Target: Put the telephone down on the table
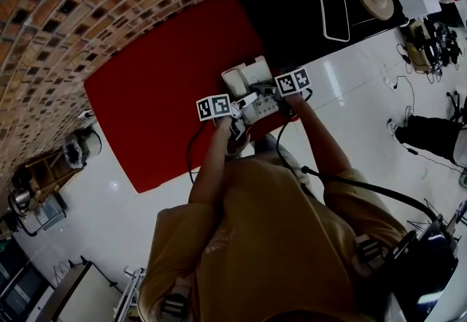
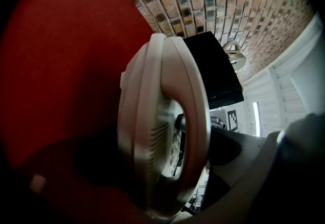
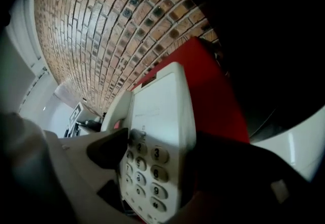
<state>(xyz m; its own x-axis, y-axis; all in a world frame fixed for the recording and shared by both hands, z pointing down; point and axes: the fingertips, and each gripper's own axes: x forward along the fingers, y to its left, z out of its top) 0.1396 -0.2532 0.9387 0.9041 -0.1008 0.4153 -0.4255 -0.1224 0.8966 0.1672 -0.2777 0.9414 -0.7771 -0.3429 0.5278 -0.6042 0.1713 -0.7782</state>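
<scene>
**Telephone not flat yet: drop risk**

Your left gripper point(image 1: 235, 117) is clamped on the telephone point(image 1: 246, 81), but its jaws are easing apart. Your right gripper point(image 1: 274, 98) is opening around the keypad end. The telephone sits tilted at the near edge of the red table point(image 1: 160, 87). If the left grip loosens more, it likely tips off the edge.

Right gripper view: keypad point(image 3: 147, 173) of the telephone point(image 3: 162, 108), with keys legibly marked 3, 6, 9, more faintly 2, 5, 8, 0 and #.
</scene>
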